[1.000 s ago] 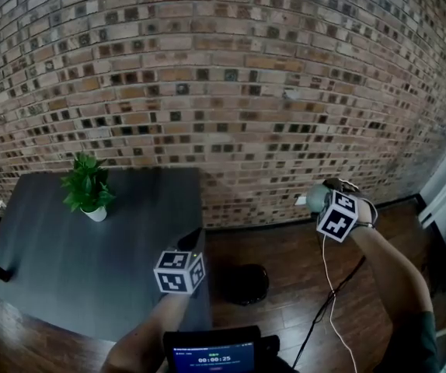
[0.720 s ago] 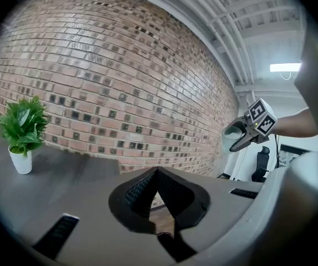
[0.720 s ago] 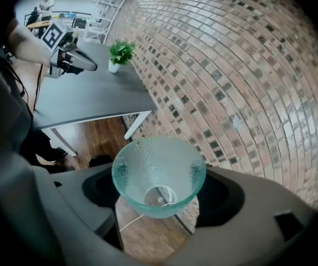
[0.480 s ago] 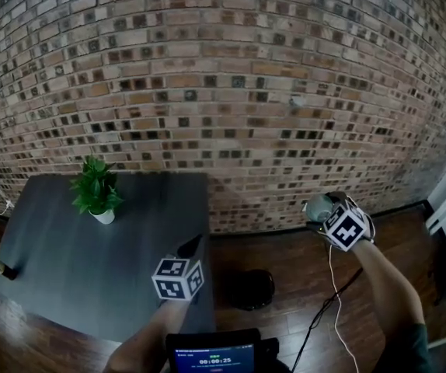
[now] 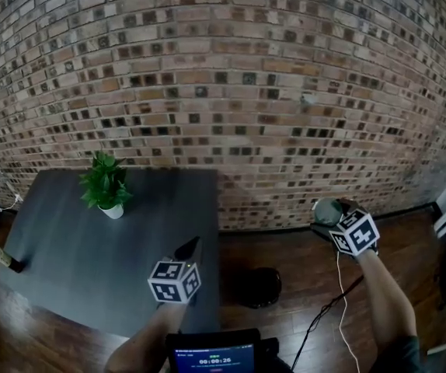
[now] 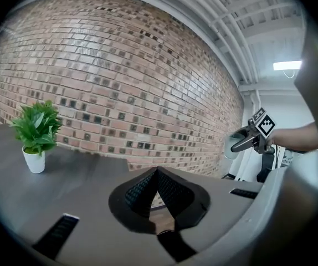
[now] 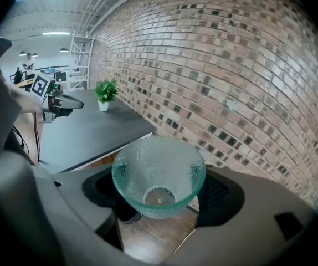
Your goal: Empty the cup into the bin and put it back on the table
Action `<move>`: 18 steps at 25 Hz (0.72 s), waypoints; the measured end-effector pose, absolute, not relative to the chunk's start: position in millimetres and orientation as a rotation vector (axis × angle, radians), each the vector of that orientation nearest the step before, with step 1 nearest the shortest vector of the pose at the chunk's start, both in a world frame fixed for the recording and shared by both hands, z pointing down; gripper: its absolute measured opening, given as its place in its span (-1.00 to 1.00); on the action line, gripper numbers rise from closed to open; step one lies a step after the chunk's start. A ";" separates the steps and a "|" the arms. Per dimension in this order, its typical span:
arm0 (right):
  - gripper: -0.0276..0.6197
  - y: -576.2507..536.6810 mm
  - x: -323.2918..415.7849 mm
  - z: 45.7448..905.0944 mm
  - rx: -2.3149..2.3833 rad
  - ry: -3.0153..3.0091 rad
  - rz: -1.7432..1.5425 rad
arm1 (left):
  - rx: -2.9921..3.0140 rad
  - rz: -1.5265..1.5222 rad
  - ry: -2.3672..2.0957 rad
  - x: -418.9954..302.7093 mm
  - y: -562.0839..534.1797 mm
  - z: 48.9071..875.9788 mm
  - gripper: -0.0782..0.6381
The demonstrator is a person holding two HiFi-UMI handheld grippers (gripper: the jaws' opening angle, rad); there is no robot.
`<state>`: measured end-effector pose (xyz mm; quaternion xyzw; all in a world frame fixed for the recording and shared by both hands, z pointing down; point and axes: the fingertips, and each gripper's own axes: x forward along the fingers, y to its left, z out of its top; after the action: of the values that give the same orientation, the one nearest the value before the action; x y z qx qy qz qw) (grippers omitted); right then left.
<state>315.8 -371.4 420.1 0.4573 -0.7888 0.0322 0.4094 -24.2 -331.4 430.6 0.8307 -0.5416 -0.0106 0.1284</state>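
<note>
Now, nearest the wearer, a small screen (image 5: pixel 211 356) glows at the bottom of the head view. Just beyond it the left gripper (image 5: pixel 187 249) hangs above the right edge of the dark tabletop (image 5: pixel 67 270), its fingers closed tip to tip on nothing.

A black bin (image 5: pixel 256 284) stands on the wooden floor (image 5: pixel 285 243) just off that edge. Farther right, well apart from the tabletop, the right gripper (image 7: pixel 160 192) has its fingers spread wide around a pale green glass cup (image 5: pixel 328 210) and clamps it from both sides. The cup is in the air above the floor, to the right of the bin. It is tipped so that its mouth faces the gripper's own camera and its base points away and downward. Nothing shows inside it.

Judged from that bare interior, the emptying looks finished and the return trip is the job in hand. It would go best if the cup travelled left past the bin without the grip loosening, with the wrist rolling until the base is squarely down. The left gripper should stay out of the path, and the cable (image 5: pixel 339 286) trailing from the right hand should not snag. A bare patch back from the edge and short of the potted plant (image 5: pixel 106 186) suits the landing. The fingers should part only once the base sits flat. Behind everything runs the brick wall (image 5: pixel 223 92).
</note>
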 end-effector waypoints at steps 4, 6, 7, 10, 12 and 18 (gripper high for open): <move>0.29 -365.0 307.9 423.4 1.157 -2.038 0.113 | 2.390 -0.025 -1.602 -34.8 -326.2 435.0 -0.77; 0.29 -362.0 301.9 423.2 1.157 -2.064 0.119 | 2.381 -0.025 -1.610 -37.8 -322.9 435.9 -0.77; 0.29 -360.8 298.0 423.0 1.155 -2.080 0.122 | 2.378 -0.026 -1.614 -39.2 -321.1 436.4 -0.77; 0.29 -356.3 286.0 422.5 1.147 -2.128 0.133 | 2.369 -0.025 -1.623 -43.1 -314.6 438.3 -0.77; 0.29 -352.5 278.7 422.1 1.138 -2.160 0.151 | 2.360 -0.026 -1.631 -46.6 -310.1 439.8 -0.77; 0.29 -346.9 259.2 417.1 1.102 -2.226 0.164 | 2.320 -0.040 -1.666 -60.9 -298.3 440.9 -0.77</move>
<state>259.2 -346.9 417.1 0.4193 -0.8470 0.0625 0.3207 -60.9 -298.3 440.9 0.8040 -0.5773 -0.0138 0.1420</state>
